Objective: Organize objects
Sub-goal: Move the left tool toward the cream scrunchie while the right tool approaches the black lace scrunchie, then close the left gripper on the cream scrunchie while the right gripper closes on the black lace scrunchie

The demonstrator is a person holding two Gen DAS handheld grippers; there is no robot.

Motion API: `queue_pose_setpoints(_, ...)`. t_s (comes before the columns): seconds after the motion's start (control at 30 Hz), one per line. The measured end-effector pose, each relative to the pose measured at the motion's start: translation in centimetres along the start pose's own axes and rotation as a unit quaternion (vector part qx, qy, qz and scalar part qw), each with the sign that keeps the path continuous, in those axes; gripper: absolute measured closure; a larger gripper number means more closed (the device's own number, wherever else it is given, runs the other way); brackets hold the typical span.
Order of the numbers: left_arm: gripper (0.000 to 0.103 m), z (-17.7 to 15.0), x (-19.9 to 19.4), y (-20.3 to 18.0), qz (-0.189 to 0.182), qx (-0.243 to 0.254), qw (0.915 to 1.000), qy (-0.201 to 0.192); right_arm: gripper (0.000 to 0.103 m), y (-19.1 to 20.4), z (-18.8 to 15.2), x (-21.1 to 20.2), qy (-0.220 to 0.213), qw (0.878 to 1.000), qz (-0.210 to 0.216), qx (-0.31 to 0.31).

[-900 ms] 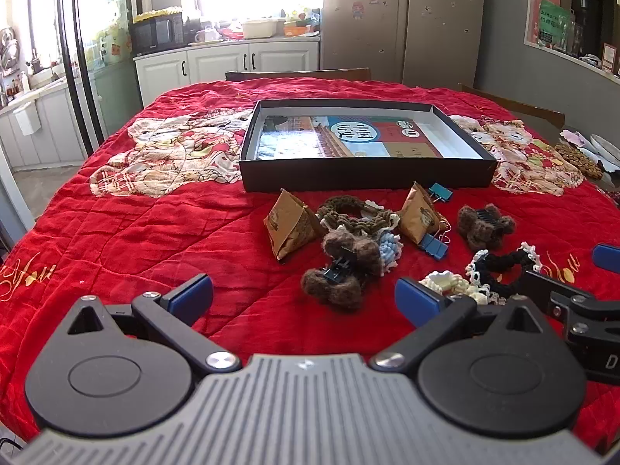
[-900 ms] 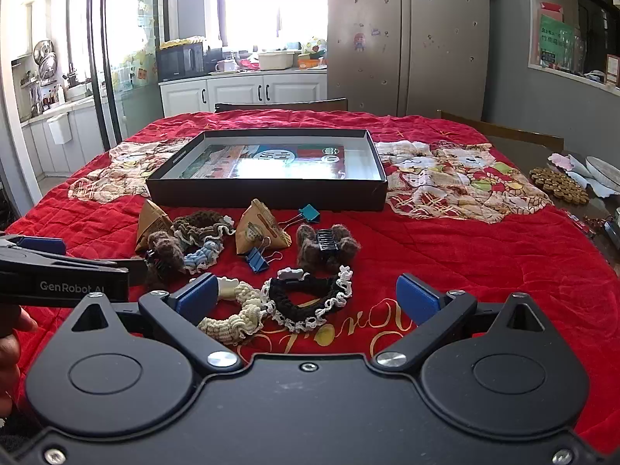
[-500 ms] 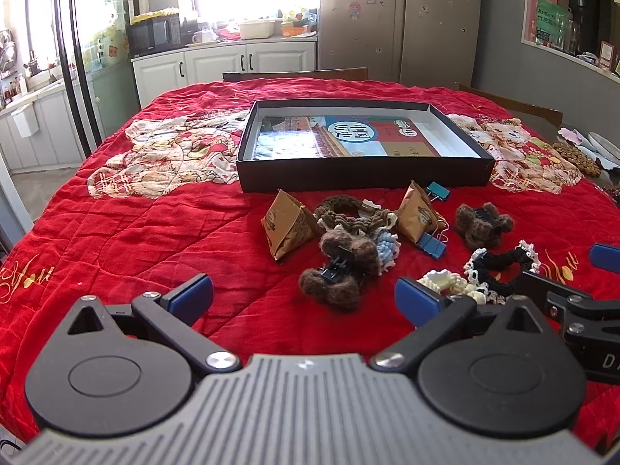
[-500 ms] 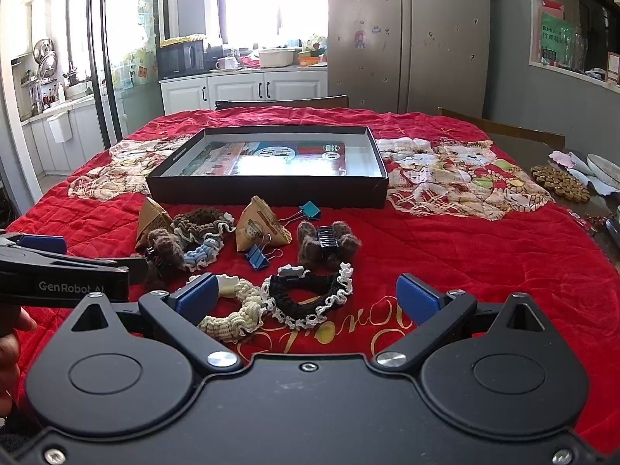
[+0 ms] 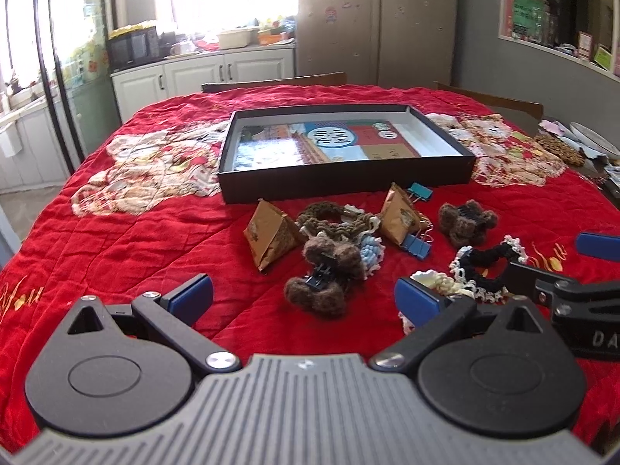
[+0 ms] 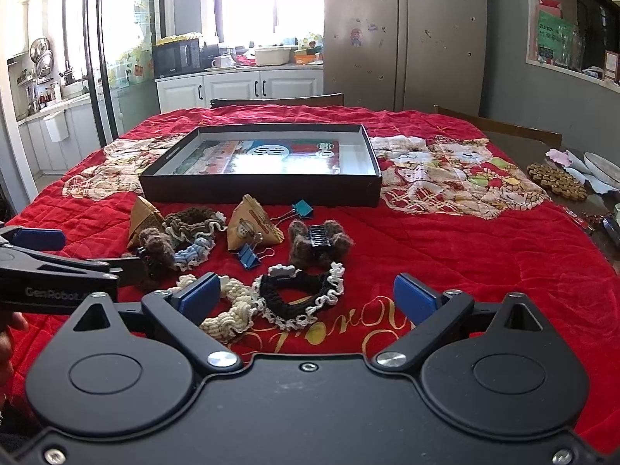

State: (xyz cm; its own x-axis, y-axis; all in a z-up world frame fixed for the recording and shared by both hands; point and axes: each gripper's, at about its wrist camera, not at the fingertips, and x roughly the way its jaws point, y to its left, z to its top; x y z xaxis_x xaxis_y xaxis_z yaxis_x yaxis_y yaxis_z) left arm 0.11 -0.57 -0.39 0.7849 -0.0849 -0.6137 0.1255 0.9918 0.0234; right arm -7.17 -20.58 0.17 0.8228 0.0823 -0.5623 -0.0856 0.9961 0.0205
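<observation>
left hand-held gripper (image 5: 303, 297) angled down over the red-covered desk (image 5: 128, 240), jaws wide and empty, right hand-held gripper (image 6: 306, 297) same deal beside it, released, hair ties and clips (image 6: 298, 298) scattered just ahead, black box (image 6: 267, 190) behind them

We record a table (image 6: 484, 255) under a red quilt: black shallow box (image 6: 267, 190) farthest beyond our tongs; before it, paper pyramids (image 6: 252, 224), binder clips (image 6: 250, 257), fuzzy brown claw clips (image 6: 319, 240) and crocheted scrunchies (image 6: 298, 300) nearest the tongs.

quilted red cloth cover (image 6: 465, 248), matt black cardboard box (image 6: 271, 192), fuzzy brown hair clip (image 6: 319, 240)
</observation>
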Motion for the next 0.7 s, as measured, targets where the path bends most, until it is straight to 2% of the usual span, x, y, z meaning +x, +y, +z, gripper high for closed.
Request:
queue_pose_setpoints(0.17, 0.002, 0.0, 0.0, 0.0, -0.038, 0.028, 0.9987, -0.02, 0.022, -1.6, 0.2, 0.5, 0.002, 1.0, 0.0, 0.015)
queue_pose_setpoints(0.37, 0.011, -0.4, 0.4, -1.0, -0.101, 0.08, 0.9913, -0.027, 0.038, -3.8, -0.1, 1.7, 0.003, 1.0, 0.011, 0.025)
queue_pose_setpoints(0.5, 0.022, -0.8, 1.0, -1.9, -0.135, 0.099, 0.9857, -0.016, 0.052, -4.4, -0.5, 2.7, 0.012, 0.999, 0.036, 0.035)
queue_pose_setpoints(0.7, 0.041, -1.2, 2.3, -2.8, -0.173, 0.102, 0.9797, 0.005, 0.061, -3.5, -0.9, 3.7, 0.018, 0.998, 0.056, 0.022)
